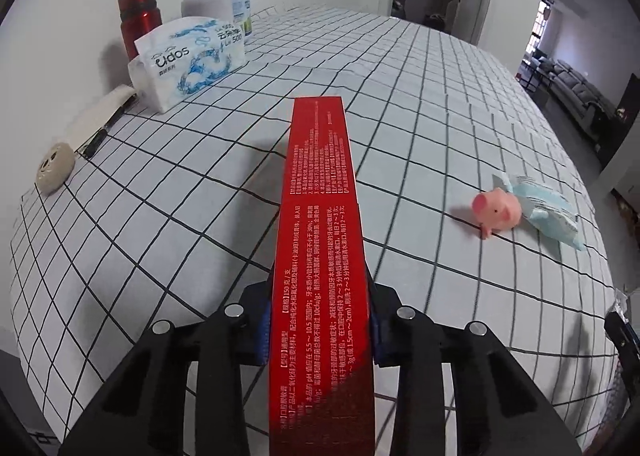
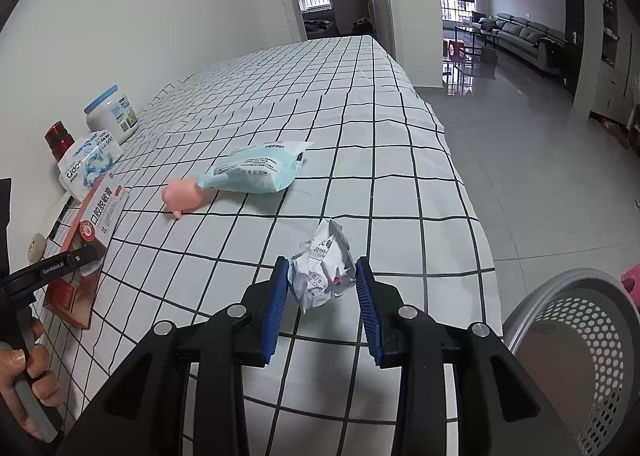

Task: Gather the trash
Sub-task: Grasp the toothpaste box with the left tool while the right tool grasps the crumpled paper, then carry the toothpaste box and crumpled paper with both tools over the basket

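Note:
A long red toothpaste box point(image 1: 320, 216) runs straight out from my left gripper point(image 1: 320, 320), which is shut on its near end, above the checked tablecloth point(image 1: 440, 96). The right wrist view shows that same box point(image 2: 96, 224) at the far left, pinched by the left gripper point(image 2: 86, 256) in a person's hand point(image 2: 24, 376). My right gripper point(image 2: 322, 270) is shut on a crumpled white paper ball point(image 2: 320, 252), its blue pads pressing both sides just above the cloth. A light blue empty wrapper point(image 2: 256, 172) lies further out on the table.
A pink pig toy point(image 1: 496, 212) stands against the blue wrapper point(image 1: 548, 212). Along the wall are a tissue pack point(image 1: 188, 60), a red flask point(image 1: 140, 16), a white jar point(image 1: 218, 0), a pen point(image 1: 108, 128) and a beige round object point(image 1: 56, 168). A grey perforated bin point(image 2: 580, 336) stands off the table's right edge.

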